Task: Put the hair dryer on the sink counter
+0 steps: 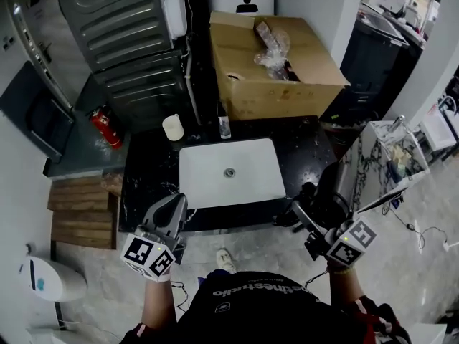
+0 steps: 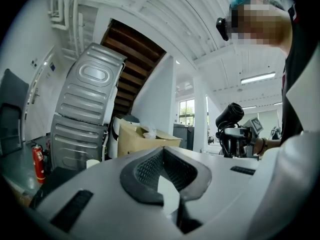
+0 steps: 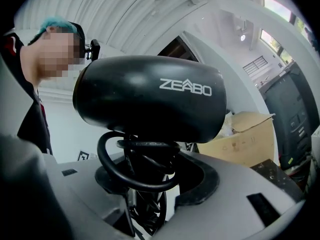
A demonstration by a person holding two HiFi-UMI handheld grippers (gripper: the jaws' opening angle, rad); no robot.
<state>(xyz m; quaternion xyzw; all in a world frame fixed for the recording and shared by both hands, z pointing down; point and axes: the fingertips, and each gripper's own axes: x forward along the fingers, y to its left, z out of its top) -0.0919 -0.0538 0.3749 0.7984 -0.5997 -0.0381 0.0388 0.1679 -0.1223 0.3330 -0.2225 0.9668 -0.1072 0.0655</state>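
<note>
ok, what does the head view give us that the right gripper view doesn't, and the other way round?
Head view only: the white sink basin set in the black counter, a white cup and a small bottle behind the basin, and a red fire extinguisher off to the left.

Right gripper view only: the ZEABO lettering on the hair dryer, and the cord coiled round its handle between the jaws.

Both: the hair dryer held in the right gripper, not yet on the counter, and the cardboard box.
</note>
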